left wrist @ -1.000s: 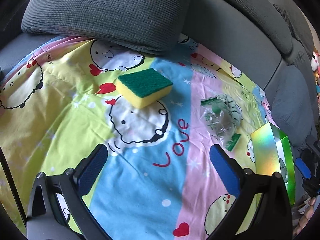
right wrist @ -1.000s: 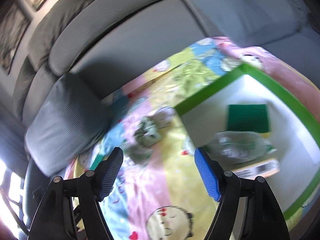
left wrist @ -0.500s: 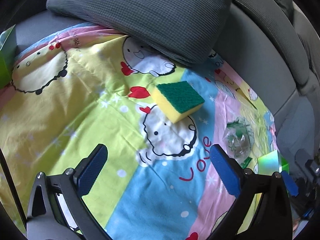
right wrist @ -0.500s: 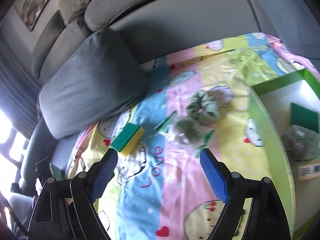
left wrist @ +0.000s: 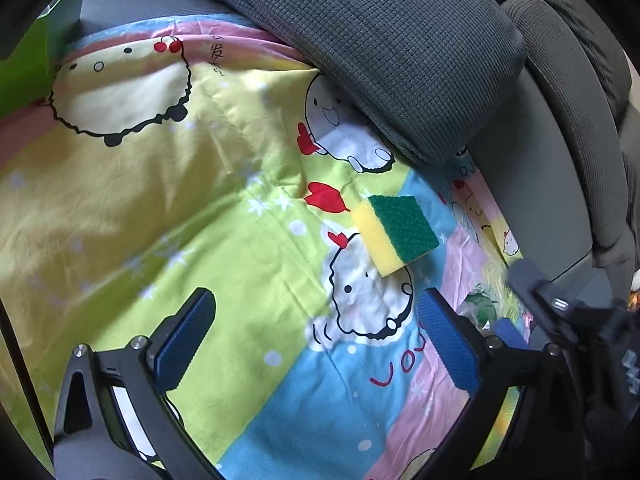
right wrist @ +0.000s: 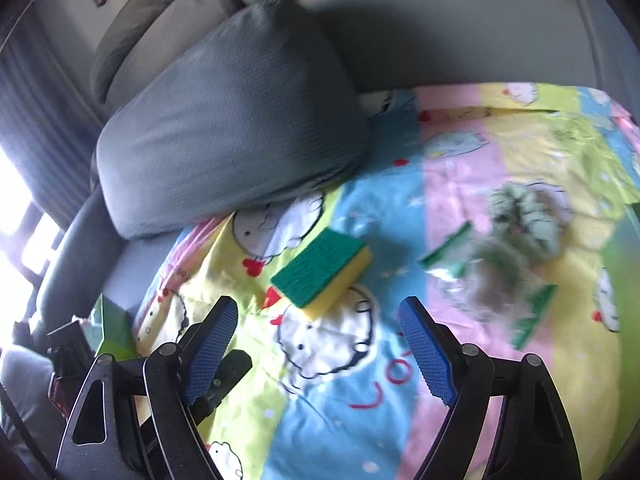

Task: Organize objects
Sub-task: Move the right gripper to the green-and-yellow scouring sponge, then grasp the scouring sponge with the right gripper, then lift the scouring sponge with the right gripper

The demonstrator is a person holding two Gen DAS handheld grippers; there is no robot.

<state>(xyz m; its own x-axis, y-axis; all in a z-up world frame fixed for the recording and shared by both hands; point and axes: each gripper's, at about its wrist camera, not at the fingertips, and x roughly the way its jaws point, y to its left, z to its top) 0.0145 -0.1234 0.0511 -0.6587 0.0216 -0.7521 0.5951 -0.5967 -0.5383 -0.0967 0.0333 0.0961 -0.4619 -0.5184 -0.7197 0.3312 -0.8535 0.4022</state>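
Observation:
A yellow sponge with a green scouring top (left wrist: 396, 233) lies on the cartoon-print sheet (left wrist: 160, 208); it also shows in the right wrist view (right wrist: 322, 272). My left gripper (left wrist: 316, 340) is open and empty, low over the sheet, with the sponge just ahead to the right. My right gripper (right wrist: 318, 350) is open and empty, with the sponge just beyond its fingertips. A clear crumpled plastic bag with green strips (right wrist: 486, 276) and a pale green scrunchie (right wrist: 524, 216) lie to the right, blurred. The right gripper's body (left wrist: 560, 320) shows at the left view's right edge.
A grey cushion (left wrist: 392, 48) rests on the sheet behind the sponge, also in the right wrist view (right wrist: 228, 136). The grey sofa back (right wrist: 460, 28) rises behind. A green box edge (left wrist: 24, 68) stands at far left, and another green edge (right wrist: 624, 280) at far right.
Both grippers swung left. The right gripper left the green-rimmed box and now faces the sponge. In the left view the sponge drifted right and the plastic bag slid behind the right finger.

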